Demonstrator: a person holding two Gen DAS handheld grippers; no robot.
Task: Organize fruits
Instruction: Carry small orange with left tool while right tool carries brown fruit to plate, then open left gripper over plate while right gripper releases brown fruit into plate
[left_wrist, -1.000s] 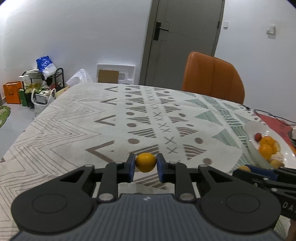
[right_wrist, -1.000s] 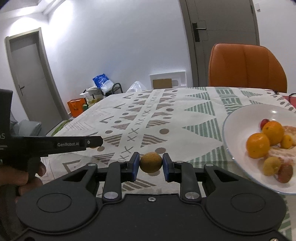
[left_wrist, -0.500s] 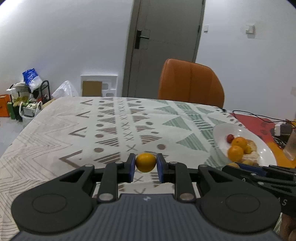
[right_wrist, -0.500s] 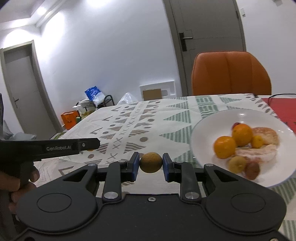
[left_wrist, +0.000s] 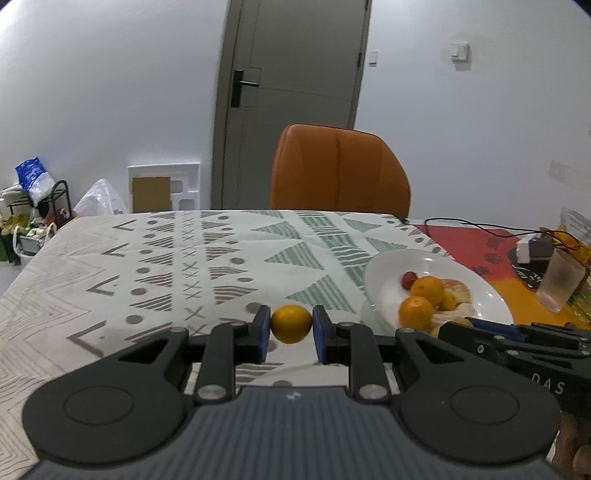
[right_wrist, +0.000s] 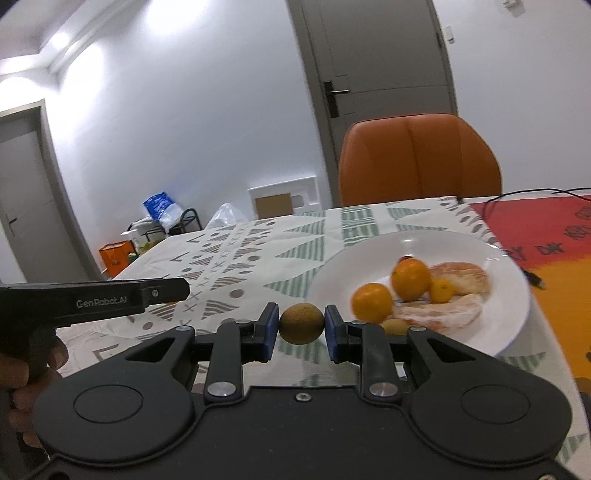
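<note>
My left gripper (left_wrist: 291, 334) is shut on a small orange (left_wrist: 291, 323) and holds it above the patterned tablecloth, left of the white plate (left_wrist: 384, 273). My right gripper (right_wrist: 301, 332) is shut on a brown kiwi (right_wrist: 301, 323), just left of the plate's near rim (right_wrist: 325, 280). The plate holds two oranges (right_wrist: 372, 302), a small yellow fruit (right_wrist: 442, 290), a red fruit (left_wrist: 409, 278) and pale peach-coloured pieces (right_wrist: 458, 275). The left gripper shows as a black bar in the right wrist view (right_wrist: 110, 299).
An orange chair (left_wrist: 340, 170) stands behind the table's far edge. On the right lie a red mat (left_wrist: 476, 240), a black cable (left_wrist: 480, 227), a clear glass (left_wrist: 559, 282) and a small white box (left_wrist: 533, 249). Floor clutter sits at far left (left_wrist: 33, 218).
Both grippers have swung right toward the plate while holding their fruit. The plate now sits larger and nearer in both views.
</note>
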